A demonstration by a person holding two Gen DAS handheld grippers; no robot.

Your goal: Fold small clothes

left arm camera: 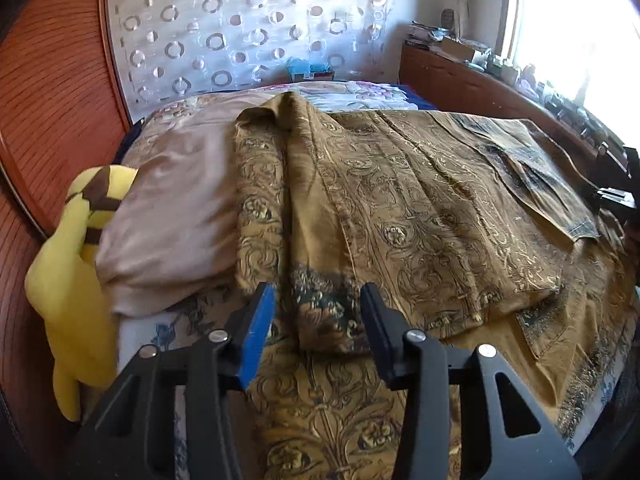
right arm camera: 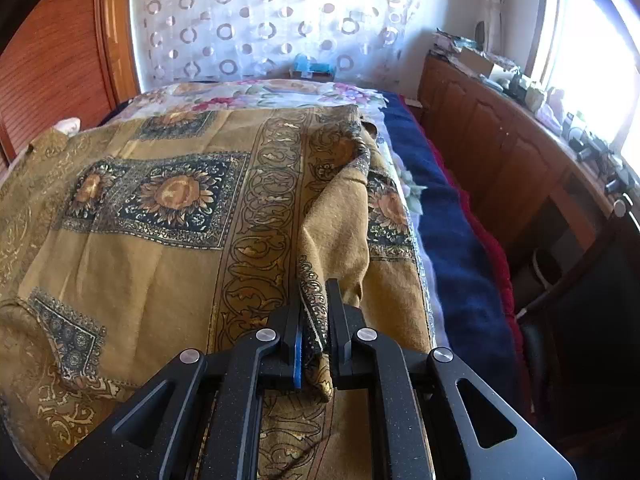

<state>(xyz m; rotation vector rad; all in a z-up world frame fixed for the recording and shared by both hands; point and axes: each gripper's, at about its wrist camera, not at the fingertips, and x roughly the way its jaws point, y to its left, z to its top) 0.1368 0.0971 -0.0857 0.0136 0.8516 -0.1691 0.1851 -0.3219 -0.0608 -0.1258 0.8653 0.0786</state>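
Note:
A gold-brown patterned cloth (left arm camera: 400, 208) with dark ornamental borders lies spread over the bed, partly folded into layers. My left gripper (left arm camera: 318, 300) is open and empty, its jaws either side of a folded edge of the cloth, just above it. In the right wrist view the same cloth (right arm camera: 152, 208) shows sunflower squares. My right gripper (right arm camera: 314, 300) is shut on a raised ridge of the cloth's right edge, which runs up and away from the jaws.
A beige pillow (left arm camera: 176, 216) and a yellow plush toy (left arm camera: 76, 264) lie at the left. A wooden headboard (left arm camera: 48, 80) stands behind them. A blue blanket (right arm camera: 452, 232) and a wooden cabinet (right arm camera: 500, 152) with clutter run along the right.

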